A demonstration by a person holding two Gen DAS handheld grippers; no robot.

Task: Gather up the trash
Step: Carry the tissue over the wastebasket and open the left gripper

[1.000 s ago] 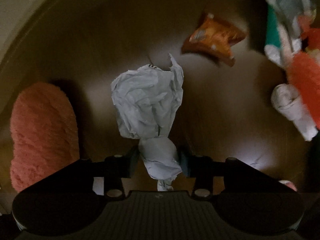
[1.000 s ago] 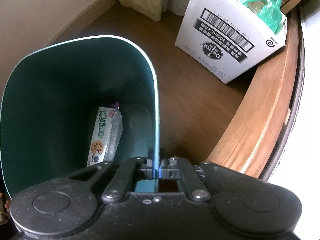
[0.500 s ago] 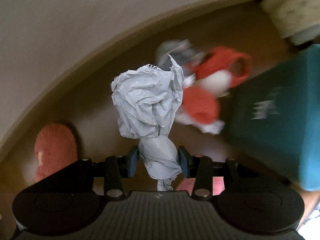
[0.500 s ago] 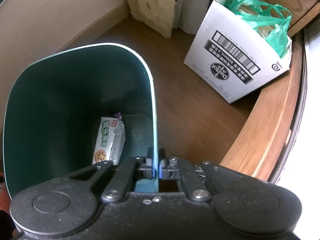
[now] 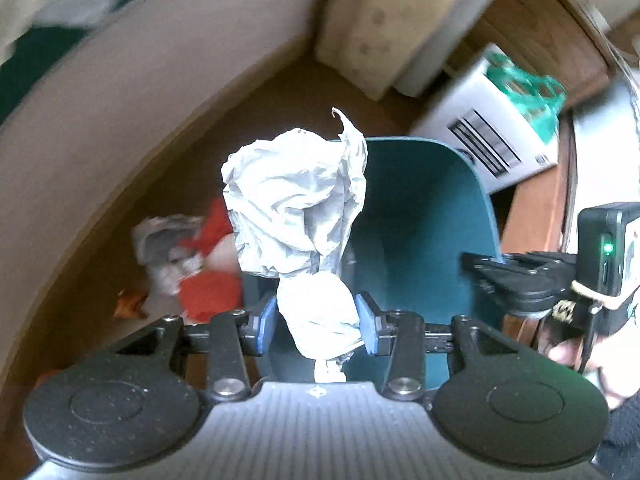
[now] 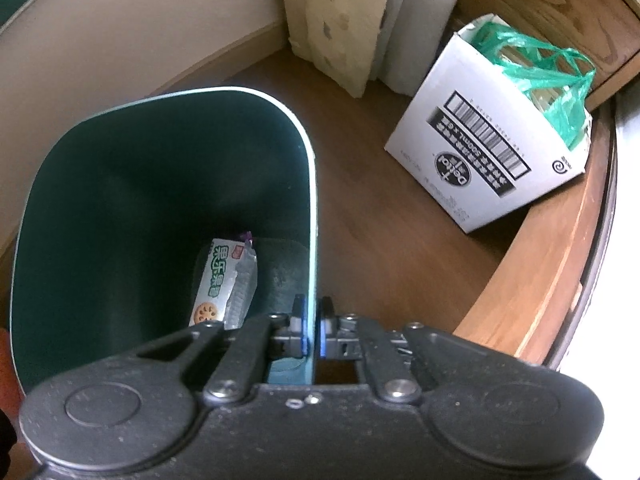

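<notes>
The left gripper point(image 5: 318, 318) pinches a crumpled wad of white paper point(image 5: 296, 204) between its blue pads, squeezing the wad's narrow lower part while the larger, looser part billows out beyond the fingertips. The paper hangs in front of the near-left edge of a dark green waste bin point(image 5: 420, 216), which stands open on the brown wooden floor point(image 5: 192, 184).

The right gripper point(image 6: 313, 330) is clamped narrowly on the bin's right wall point(image 6: 313, 216), one pad inside and one outside the thin pale rim. In the left wrist view this gripper point(image 5: 516, 276) shows at the right, at the bin's edge, with a hand point(image 5: 592, 364) below it. A biscuit wrapper point(image 6: 226, 284) with green lettering lies at the bottom of the bin.

On the floor left of the bin lies a blurred heap of red and white litter point(image 5: 200, 264), with a small orange wrapper point(image 5: 128, 304) near it. Far right of the bin stands a white cardboard box point(image 6: 484, 160) with a barcode, holding a green plastic bag point(image 6: 548, 76). A patterned cream curtain point(image 6: 336, 16) hangs to the floor in the far corner.
</notes>
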